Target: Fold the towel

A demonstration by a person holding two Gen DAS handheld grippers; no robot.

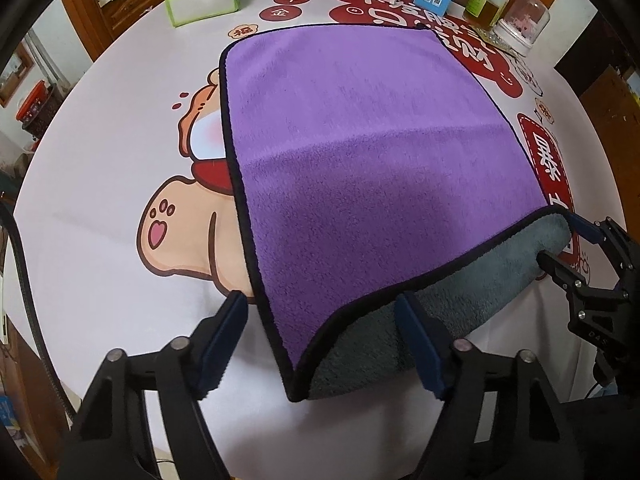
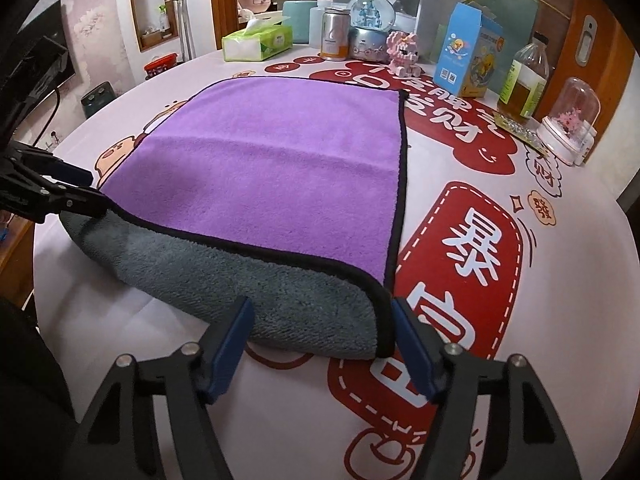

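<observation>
Showing red characters, tablecloth (image 2: pixel 560 280) bears towel (image 2: pixel 280 168).

Both grippers are matte black linkage frames with silver pivot screws; fingers (image 1: pixel 224 340) carry dark-blue pads.

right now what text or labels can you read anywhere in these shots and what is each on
"暴富" on the tablecloth's big red panel.
"发财" on its red cloud.
"福" on a small badge.
"金" on a red disc.
Blue carton, bottle label, silver can: print too small to read.
</observation>
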